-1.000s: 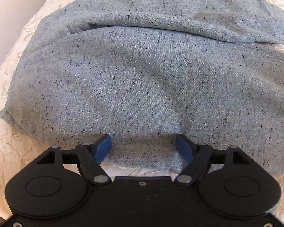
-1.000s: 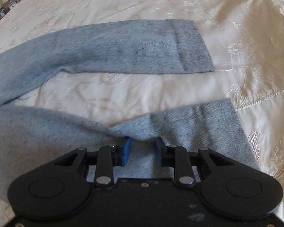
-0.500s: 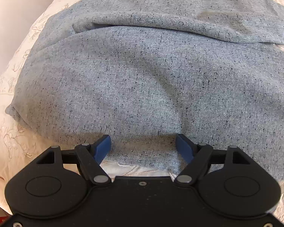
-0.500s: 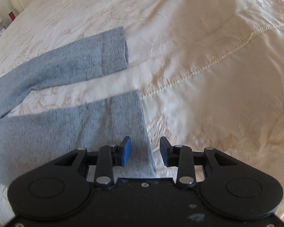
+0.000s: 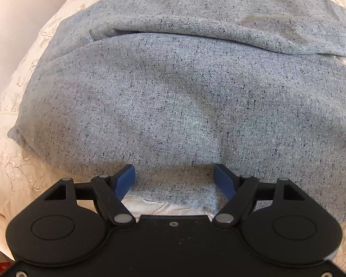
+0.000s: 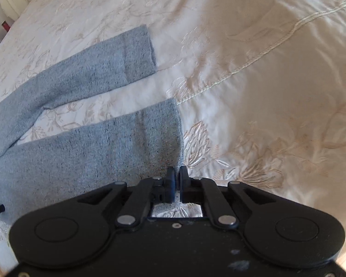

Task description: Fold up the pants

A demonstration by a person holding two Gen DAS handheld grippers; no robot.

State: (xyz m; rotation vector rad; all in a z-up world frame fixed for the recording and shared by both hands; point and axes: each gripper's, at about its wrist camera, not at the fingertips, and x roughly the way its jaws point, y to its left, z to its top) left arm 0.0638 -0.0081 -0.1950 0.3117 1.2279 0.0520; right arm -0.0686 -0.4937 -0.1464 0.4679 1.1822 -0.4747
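Moved: right gripper point(image 6: 177, 173) slid to the near leg's hem, jaws just closed on it.
Left gripper point(image 5: 174, 179): wide open, holding nothing.
Count: one pants point(image 5: 184, 103), two legs toward 9 o'clock.
Surface: cream embroidered bed point(image 6: 253, 80).

pants point(image 5: 184, 97) grey-blue w/ dark flecks, bedspread point(image 6: 253, 57) cream satin w/ gold floral embroidery, gripper point(image 5: 174, 181) black w/ blue pads

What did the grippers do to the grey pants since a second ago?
The right gripper slid along the near pant leg to its hem corner. Its jaws opened wider on the way, have just closed, and now pinch the hem edge. The left gripper stayed wide open over the waist end of the pants, barely moving. The far pant leg stayed flat on the cream bedspread.
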